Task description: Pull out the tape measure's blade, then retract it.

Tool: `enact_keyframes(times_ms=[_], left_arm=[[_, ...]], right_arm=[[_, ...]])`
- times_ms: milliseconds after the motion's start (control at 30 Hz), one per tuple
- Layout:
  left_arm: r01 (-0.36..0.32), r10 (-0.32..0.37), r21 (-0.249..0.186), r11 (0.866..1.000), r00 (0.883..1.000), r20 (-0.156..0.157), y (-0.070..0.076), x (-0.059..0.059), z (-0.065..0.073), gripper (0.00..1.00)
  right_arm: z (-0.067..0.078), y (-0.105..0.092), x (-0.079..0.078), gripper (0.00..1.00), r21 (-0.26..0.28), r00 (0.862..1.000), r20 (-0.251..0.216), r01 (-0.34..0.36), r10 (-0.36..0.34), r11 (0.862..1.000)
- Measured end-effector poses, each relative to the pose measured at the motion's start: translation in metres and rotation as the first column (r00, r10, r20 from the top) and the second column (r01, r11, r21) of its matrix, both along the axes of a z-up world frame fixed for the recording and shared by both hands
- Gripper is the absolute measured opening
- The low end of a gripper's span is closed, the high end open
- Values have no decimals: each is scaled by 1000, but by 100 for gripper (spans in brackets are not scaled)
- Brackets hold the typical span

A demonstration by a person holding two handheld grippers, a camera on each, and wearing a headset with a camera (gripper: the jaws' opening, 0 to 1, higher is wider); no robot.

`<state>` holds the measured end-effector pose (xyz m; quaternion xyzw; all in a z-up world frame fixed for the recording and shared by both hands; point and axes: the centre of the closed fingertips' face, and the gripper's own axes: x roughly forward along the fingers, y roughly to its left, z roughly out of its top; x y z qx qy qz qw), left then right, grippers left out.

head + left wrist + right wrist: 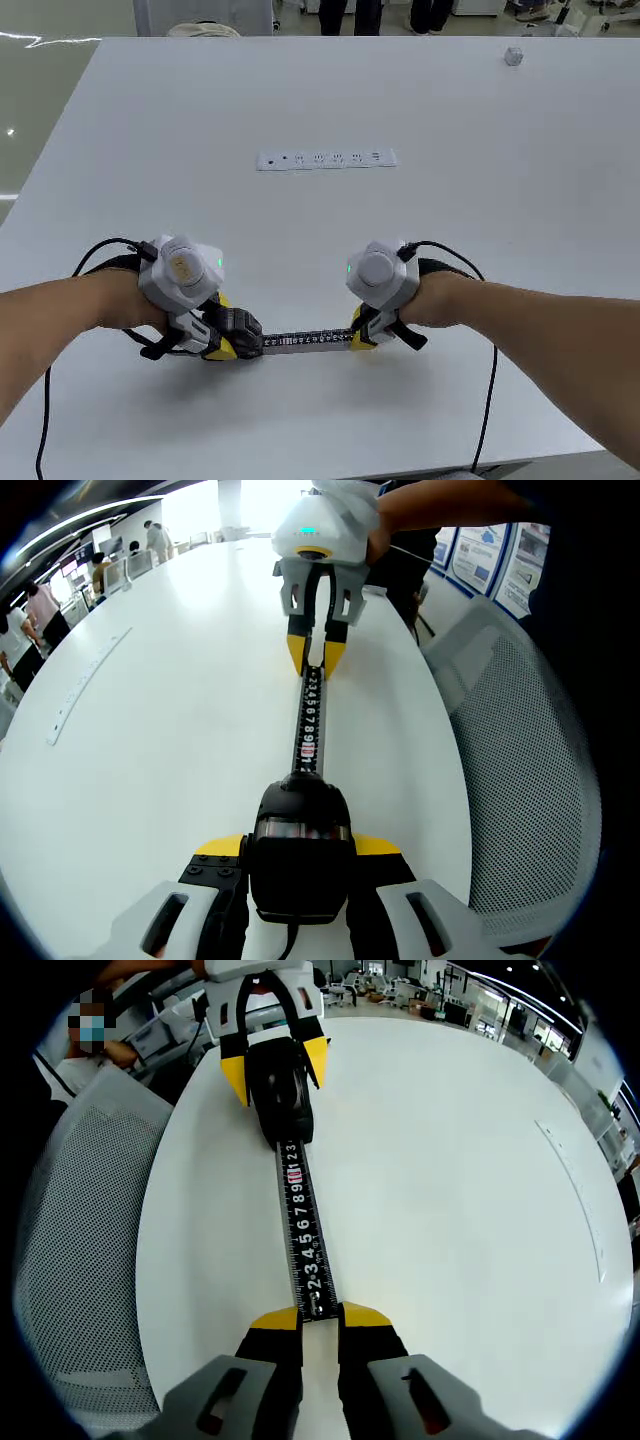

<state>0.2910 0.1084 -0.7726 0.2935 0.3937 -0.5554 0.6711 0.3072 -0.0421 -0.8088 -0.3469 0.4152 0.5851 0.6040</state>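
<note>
L gripper (222,325) clamps tape measure (300,830) at 9 o'clock as anchor, R gripper (320,1318) pinches blade (305,1230) tip at 3 o'clock, keeping it taut btwn them.

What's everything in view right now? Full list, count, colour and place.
table: one, white, under everything
tape measure case: one, black, near edge of table, in the left gripper's jaws
blade: one, dark with white numerals, pulled out flat between the two grippers
power strip: one, white, mid-table
small object: one, pale grey, far right of table; too small to identify
mesh chair: one, pale, beside the table
people: several, dark clothes, beyond the far edge
cables: two, black, trailing from the grippers
left gripper: white, yellow tips, shut on the case
right gripper: same colours, shut on the blade's end
forearms: two, bare, at the bottom corners
</note>
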Motion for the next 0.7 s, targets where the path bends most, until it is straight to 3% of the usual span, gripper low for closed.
enact_keyframes(times_ms=[700], left_arm=[[2, -2, 1, 1000, 1000, -3, 0, 2, 0, 34]], right_arm=[[1, -8, 1, 11, 0, 1000, -4, 14, -14, 1000]])
